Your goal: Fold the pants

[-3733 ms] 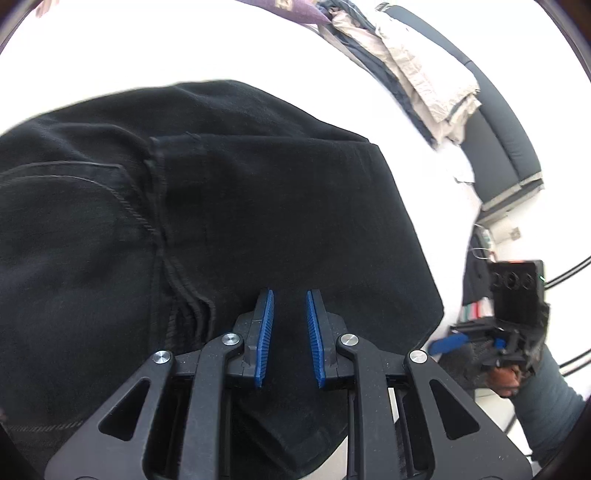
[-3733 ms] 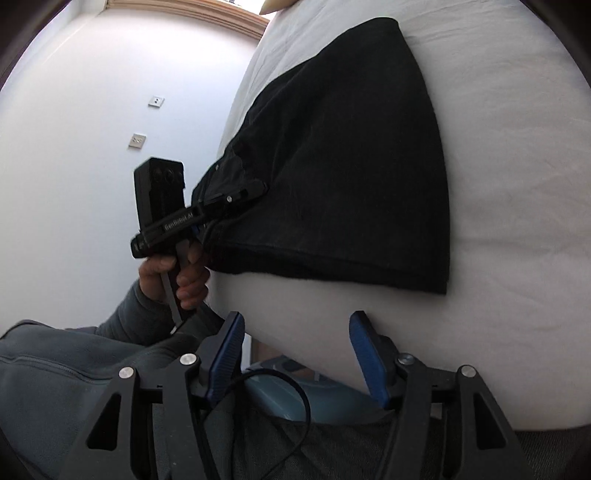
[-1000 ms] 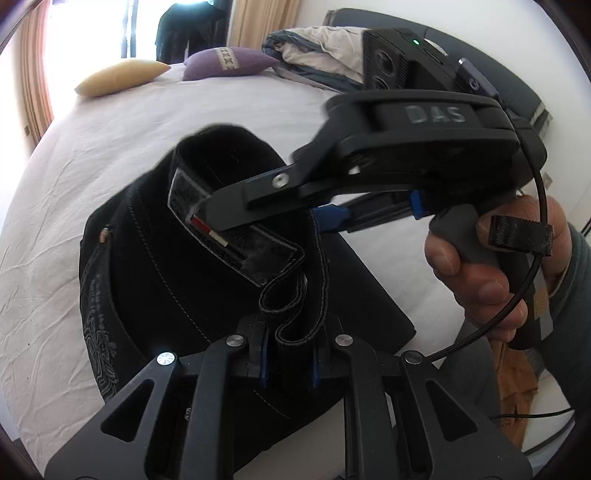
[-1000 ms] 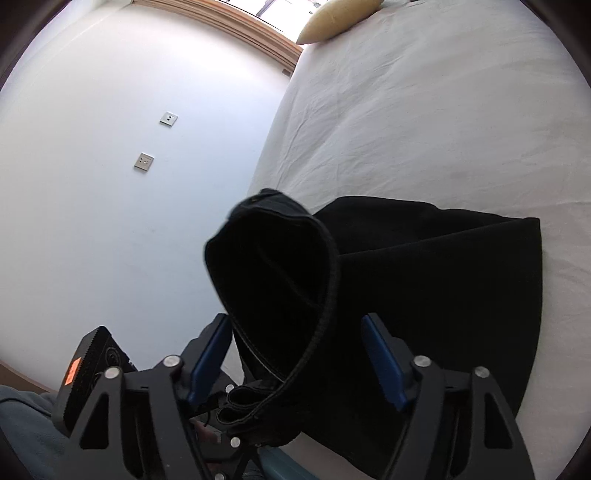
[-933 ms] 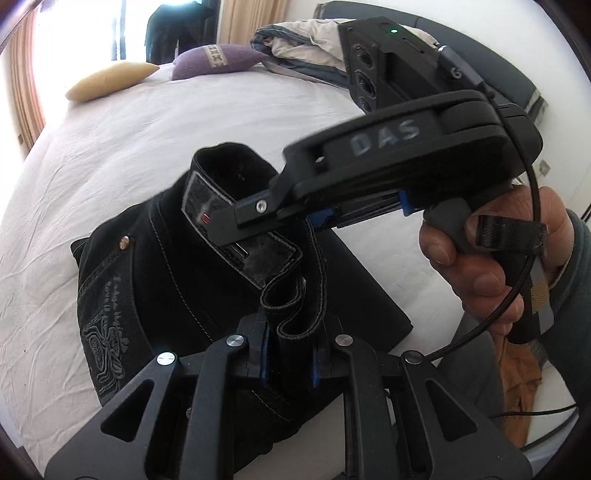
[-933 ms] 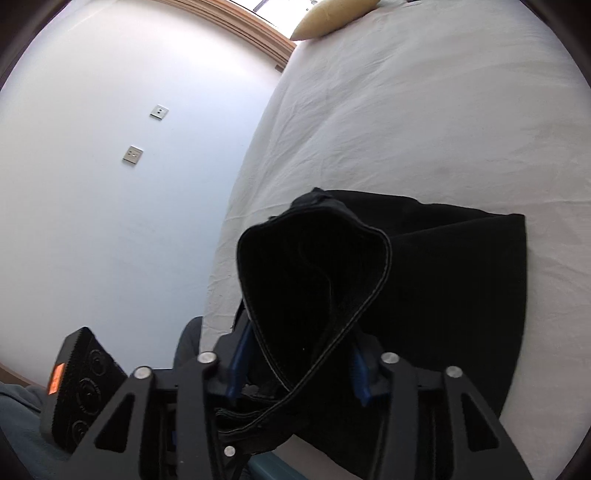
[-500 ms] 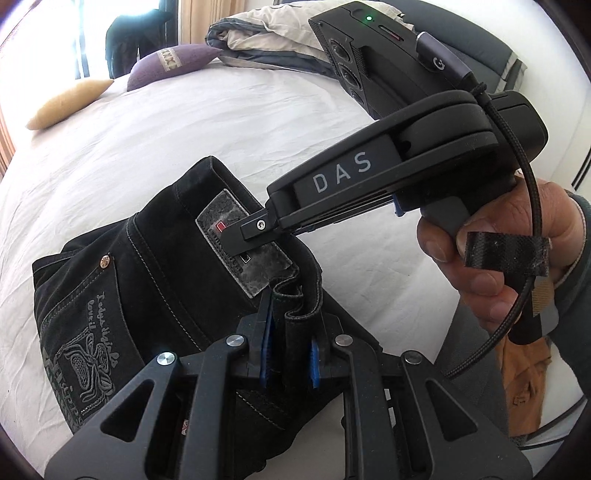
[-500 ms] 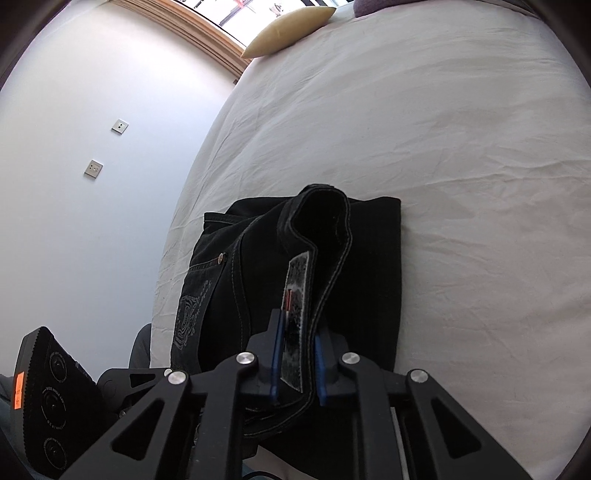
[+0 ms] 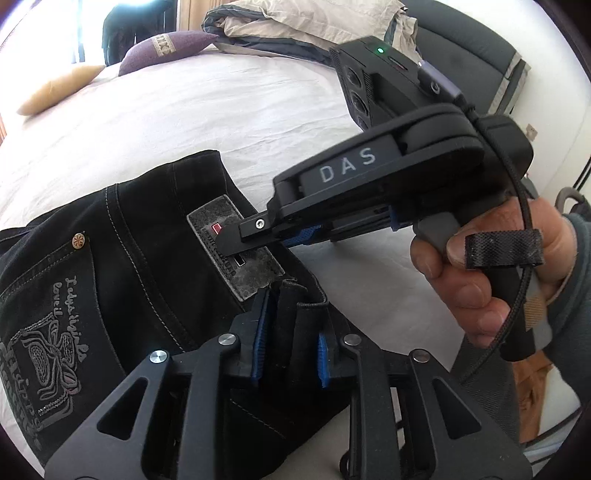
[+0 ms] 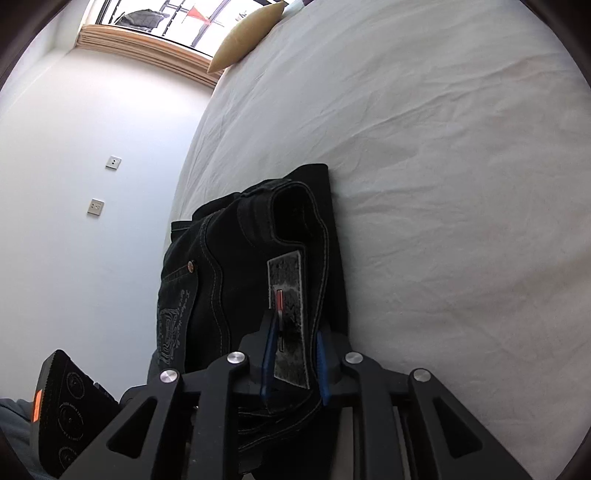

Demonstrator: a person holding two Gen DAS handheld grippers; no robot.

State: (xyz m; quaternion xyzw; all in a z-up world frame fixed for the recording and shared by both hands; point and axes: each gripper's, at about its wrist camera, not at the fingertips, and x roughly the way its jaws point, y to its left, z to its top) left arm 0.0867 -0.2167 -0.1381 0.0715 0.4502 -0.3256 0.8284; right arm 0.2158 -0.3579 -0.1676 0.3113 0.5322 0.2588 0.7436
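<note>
Down come the black pants point(image 9: 122, 280) since half a second ago: the raised waistband loop has sunk onto the folded stack, and both pairs of tongs have loosened from a tight pinch to a small gap. Those pants lie folded on the white bed point(image 9: 207, 110), near its edge, back pocket with pale embroidery at nine o'clock in the left wrist view, grey waistband patch point(image 9: 236, 251) near the middle.

Left gripper point(image 9: 290, 332) sits at six o'clock in its own view, blue pads slightly parted, a belt loop and a bit of waistband standing between them; whether the pads press the cloth, I cannot tell. Right gripper point(image 9: 258, 238) reaches in from three o'clock, its tip lying over the patch, held by the right hand point(image 9: 495, 273), a black strap across the fingers.

Switching to the right wrist view: the pants point(image 10: 229, 273) run from six o'clock up toward the centre, the waistband curling open at the top. The right gripper point(image 10: 293, 354) straddles the waistband and patch point(image 10: 290, 306), fingers a little apart, one on each side of the fabric. The bed sheet point(image 10: 443, 184) fills everything from twelve round to four o'clock.

Further out, a tan cushion point(image 10: 247, 40) rests at twelve o'clock by the window, and a purple pillow point(image 9: 162, 48) and a heap of clothes point(image 9: 295, 26) lie at the far end in the left view.
</note>
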